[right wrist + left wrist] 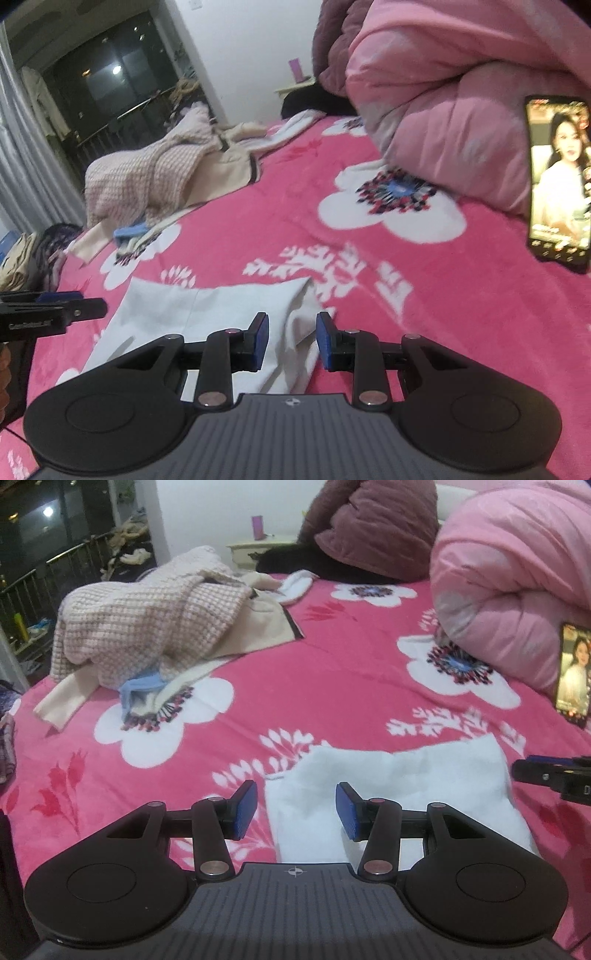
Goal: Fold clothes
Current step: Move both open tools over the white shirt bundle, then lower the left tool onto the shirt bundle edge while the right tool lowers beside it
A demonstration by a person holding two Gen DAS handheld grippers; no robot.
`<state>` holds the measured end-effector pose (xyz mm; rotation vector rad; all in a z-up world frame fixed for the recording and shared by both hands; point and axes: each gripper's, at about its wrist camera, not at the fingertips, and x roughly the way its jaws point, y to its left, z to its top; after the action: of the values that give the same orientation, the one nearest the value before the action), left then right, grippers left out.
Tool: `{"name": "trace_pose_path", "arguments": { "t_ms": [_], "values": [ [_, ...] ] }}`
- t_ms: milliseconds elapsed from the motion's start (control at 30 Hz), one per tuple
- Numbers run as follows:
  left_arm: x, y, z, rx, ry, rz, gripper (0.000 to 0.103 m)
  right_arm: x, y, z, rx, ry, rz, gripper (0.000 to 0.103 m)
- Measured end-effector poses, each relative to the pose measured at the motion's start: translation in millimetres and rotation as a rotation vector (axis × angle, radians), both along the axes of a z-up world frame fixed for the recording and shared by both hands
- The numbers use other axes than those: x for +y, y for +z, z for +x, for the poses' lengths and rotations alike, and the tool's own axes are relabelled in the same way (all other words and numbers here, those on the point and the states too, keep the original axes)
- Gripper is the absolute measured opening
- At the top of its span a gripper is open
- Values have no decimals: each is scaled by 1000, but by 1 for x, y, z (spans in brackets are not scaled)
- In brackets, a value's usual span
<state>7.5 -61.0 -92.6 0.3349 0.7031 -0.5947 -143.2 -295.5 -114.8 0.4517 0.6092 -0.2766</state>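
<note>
The white garment (388, 794) lies flat on the pink flowered bed cover (295, 672), close in front of both tools, already doubled into a rough rectangle with a soft rolled edge along its right side, seen best from the right wrist. The left tongs (295, 810) hang just above its near left part, spread apart with nothing between the blue pads (245, 808); the right tongs (291, 341) hover over the bunched right edge, parted a little less and likewise pinching nothing. Judging by how it lies, the step in hand is either to make one more fold or to tidy this one. To do it well, each pair should come down on a corner of the same edge, bite through all layers at once rather than only the top one, and carry that edge across level, so the layers do not slide apart. The loose roll on the right looks likely to slump, so it wants smoothing first. Further off, the checked knit garment (147, 624) and the cream piece (255, 627) under it wait in a heap, well apart; the rolled pink duvet (509, 572) and the propped phone (557, 177) stand to the right, clear of the work.
</note>
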Motion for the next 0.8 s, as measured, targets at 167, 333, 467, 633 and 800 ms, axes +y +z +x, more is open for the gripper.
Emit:
{"name": "trace_pose_path", "arguments": {
  "t_ms": [167,333,467,633,800],
  "values": [
    [13,4,-1,-25,-33,-119,47,3,12,-6,-57,6,-43,29],
    [0,-3,10,27,-145,-186,47,17,24,19,-85,115,-100,29],
    [-17,-28,28,38,-179,-146,47,23,7,52,-15,180,-119,29],
    [-19,-60,49,88,-151,-83,48,8,-31,76,74,146,-98,24],
    [-10,-65,53,104,-147,-129,49,-10,-43,71,19,100,0,24]
  ]
}}
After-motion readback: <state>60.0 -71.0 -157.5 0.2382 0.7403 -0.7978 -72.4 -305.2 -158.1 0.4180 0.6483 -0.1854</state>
